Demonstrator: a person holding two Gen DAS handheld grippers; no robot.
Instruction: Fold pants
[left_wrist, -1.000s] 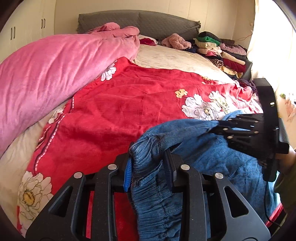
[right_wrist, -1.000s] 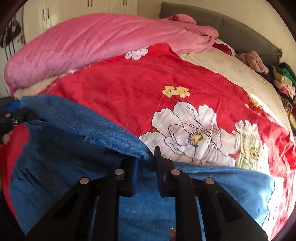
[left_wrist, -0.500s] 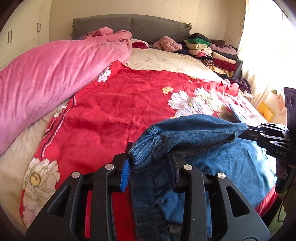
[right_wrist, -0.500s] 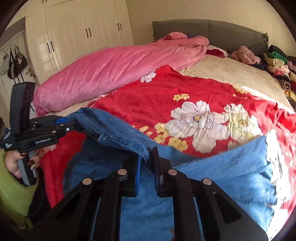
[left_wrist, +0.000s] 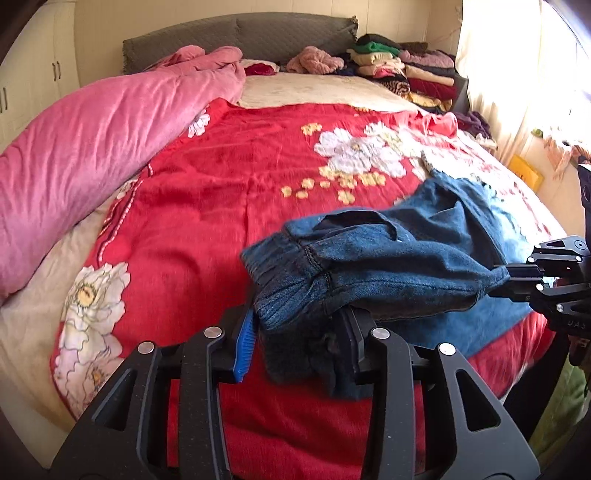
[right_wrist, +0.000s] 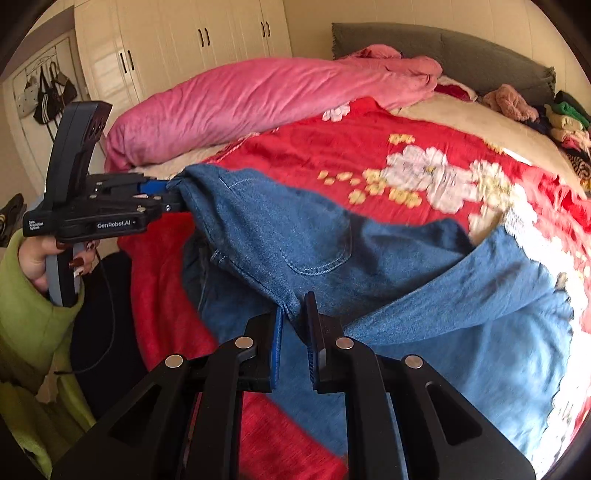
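Blue denim pants (left_wrist: 373, 266) hang between my two grippers above a red floral blanket (left_wrist: 229, 192). My left gripper (left_wrist: 295, 332) is shut on the elastic waistband at one corner. My right gripper (right_wrist: 293, 325) is shut on the other waist corner of the pants (right_wrist: 295, 240). The waist is lifted and stretched between them; the legs (right_wrist: 480, 314) trail over the bed to the right. The right gripper shows at the right edge of the left wrist view (left_wrist: 535, 280). The left gripper (right_wrist: 170, 199) shows at the left of the right wrist view, held by a hand in a green sleeve.
A rolled pink quilt (left_wrist: 92, 140) lies along the bed's left side. Folded clothes (left_wrist: 406, 74) are stacked at the far right by the grey headboard (left_wrist: 240, 40). White wardrobes (right_wrist: 166, 48) stand to the left. A bright curtain (left_wrist: 517, 74) is on the right.
Both grippers have pulled back toward the bed's near edge and lifted, drawing the waistband taut and higher. The pants' legs have dragged across the blanket.
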